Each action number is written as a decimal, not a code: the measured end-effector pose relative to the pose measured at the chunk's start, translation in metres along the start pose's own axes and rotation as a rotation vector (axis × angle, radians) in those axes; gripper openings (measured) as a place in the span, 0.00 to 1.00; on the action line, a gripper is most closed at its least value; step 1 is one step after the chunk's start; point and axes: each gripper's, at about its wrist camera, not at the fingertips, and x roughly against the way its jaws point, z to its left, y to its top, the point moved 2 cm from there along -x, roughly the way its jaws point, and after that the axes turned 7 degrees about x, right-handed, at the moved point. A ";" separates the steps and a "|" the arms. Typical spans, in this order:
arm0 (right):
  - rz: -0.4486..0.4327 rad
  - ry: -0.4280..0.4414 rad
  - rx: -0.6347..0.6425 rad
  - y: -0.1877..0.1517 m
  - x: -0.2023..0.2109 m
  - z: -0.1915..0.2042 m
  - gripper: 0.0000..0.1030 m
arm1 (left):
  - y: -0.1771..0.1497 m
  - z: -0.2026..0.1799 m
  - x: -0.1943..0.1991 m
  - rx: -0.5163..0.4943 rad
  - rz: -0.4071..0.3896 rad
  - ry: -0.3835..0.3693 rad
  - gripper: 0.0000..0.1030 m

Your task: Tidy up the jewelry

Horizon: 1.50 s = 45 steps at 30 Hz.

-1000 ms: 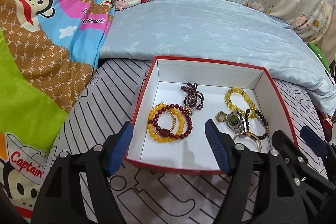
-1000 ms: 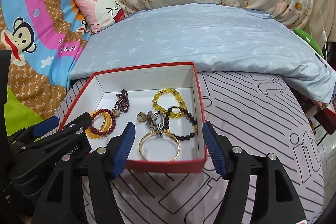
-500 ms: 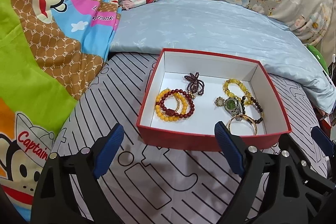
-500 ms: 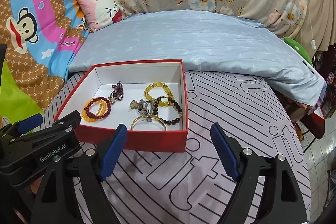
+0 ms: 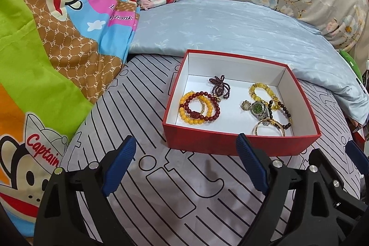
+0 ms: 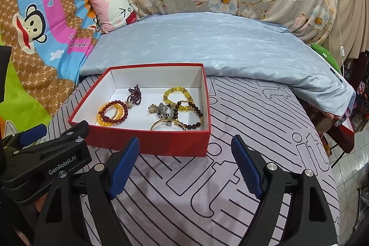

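Both grippers (image 5: 185, 151) (image 6: 185, 151) have backed off the red box (image 5: 230, 142), fingers opening.

Left wrist view: the left gripper (image 5: 185, 160), its jaws wide apart after just opening and with nothing between them, hangs over the grey line-patterned bed cover (image 5: 138, 112), short of the near wall of a red box (image 5: 242, 143). On the box's white floor lie a yellow and dark-red bead bracelet cluster (image 5: 199, 111) at the left, a purple bead piece (image 5: 219, 87) toward the far wall, and a watch (image 5: 259, 110), gold bangle (image 5: 269, 127) and yellow bracelet (image 5: 260, 91) at the right. A pale blue quilt (image 5: 230, 27) borders the box's far side.
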 end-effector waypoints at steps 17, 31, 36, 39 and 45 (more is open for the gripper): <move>-0.007 0.006 -0.010 -0.003 0.007 0.000 0.76 | -0.002 0.000 0.013 -0.023 -0.030 0.024 0.81; -0.011 0.001 -0.020 -0.005 0.013 -0.005 0.76 | -0.002 -0.006 0.017 -0.056 -0.042 0.016 0.81; -0.010 0.001 -0.020 -0.005 0.015 -0.006 0.76 | -0.003 -0.006 0.016 -0.055 -0.031 0.017 0.81; -0.011 0.000 -0.015 -0.006 0.015 -0.006 0.76 | -0.004 -0.005 0.015 -0.051 -0.029 0.022 0.81; -0.009 0.000 -0.014 -0.008 0.014 -0.004 0.76 | -0.006 -0.004 0.012 -0.058 -0.017 0.020 0.81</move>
